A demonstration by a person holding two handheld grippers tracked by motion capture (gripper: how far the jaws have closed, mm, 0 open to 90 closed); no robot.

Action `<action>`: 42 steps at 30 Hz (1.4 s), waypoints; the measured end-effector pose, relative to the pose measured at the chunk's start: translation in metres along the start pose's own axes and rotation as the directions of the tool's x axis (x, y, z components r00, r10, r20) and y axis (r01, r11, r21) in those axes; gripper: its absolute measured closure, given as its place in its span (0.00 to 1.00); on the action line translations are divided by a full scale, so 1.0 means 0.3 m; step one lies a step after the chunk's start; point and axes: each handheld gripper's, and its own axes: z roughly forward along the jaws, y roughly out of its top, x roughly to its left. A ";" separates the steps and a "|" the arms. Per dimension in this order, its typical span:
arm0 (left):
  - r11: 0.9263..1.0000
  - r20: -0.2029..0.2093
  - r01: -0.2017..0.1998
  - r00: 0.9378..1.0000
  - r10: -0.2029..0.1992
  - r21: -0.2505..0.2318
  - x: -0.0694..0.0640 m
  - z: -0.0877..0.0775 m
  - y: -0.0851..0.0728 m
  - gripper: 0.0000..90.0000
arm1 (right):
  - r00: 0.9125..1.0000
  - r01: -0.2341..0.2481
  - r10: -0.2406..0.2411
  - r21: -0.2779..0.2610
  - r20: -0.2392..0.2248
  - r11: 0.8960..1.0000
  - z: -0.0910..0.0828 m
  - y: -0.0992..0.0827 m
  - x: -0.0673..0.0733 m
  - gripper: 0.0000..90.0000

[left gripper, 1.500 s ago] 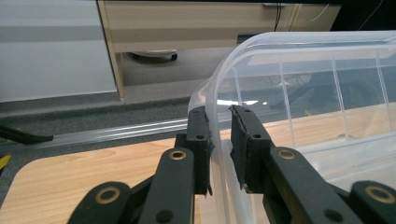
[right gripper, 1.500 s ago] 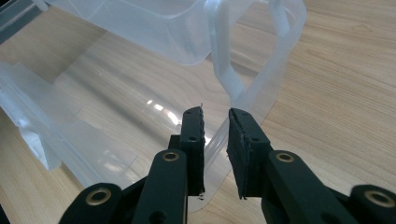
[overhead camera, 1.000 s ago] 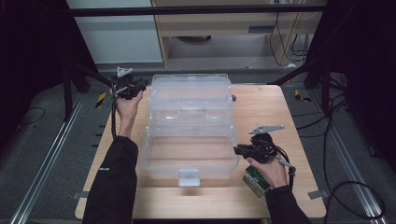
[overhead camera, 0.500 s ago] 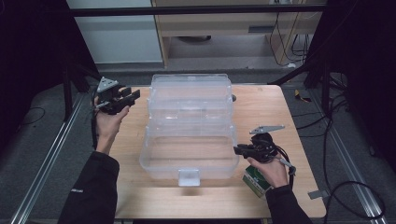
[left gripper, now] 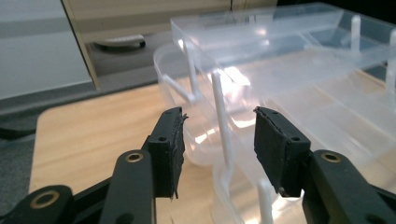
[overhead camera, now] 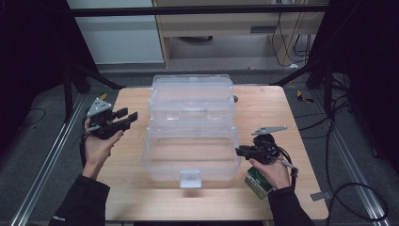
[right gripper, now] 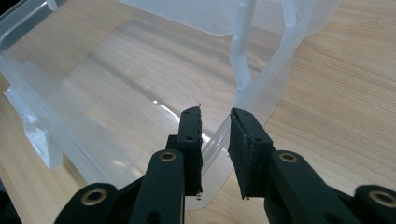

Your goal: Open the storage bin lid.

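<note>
A clear plastic tiered box [overhead camera: 190, 117] stands open in the middle of the wooden table [overhead camera: 263, 103]. My left gripper [overhead camera: 128, 114] hovers off the box's left side, a hand's width away. Its jaws have just been opening and stand open with nothing between the pads; in the left gripper view [left gripper: 218, 135] a white strut of the box [left gripper: 299, 70] shows farther off. My right gripper [overhead camera: 239, 150] sits at the lower tray's right edge. In the right gripper view [right gripper: 215, 123] the box's thin rim [right gripper: 243, 93] runs between the pads, which are closed on it.
A small green and white carton [overhead camera: 258, 182] lies on the table under the right hand. Yellow-handled tools lie on the floor right [overhead camera: 305, 97] and left [overhead camera: 102, 96] of the table. A cabinet stands beyond the far edge.
The left hand has drawn back from the box's far left corner toward the near left, and its jaws have spread. The right hand has not moved.
</note>
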 end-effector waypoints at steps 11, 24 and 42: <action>0.997 0.035 0.033 0.999 -0.036 0.071 -0.058 -0.025 -0.139 0.60 | 1.000 0.001 -0.001 -0.001 0.001 1.000 0.000 0.000 0.000 0.83; 0.979 0.059 -0.016 0.998 0.005 0.202 -0.125 0.029 -0.225 0.73 | 1.000 0.006 -0.006 -0.003 0.006 1.000 0.001 0.000 0.002 0.83; 0.973 0.016 0.012 1.000 -0.016 0.229 -0.135 0.052 -0.257 0.77 | 1.000 0.009 -0.009 0.003 0.012 1.000 0.001 0.004 0.005 0.83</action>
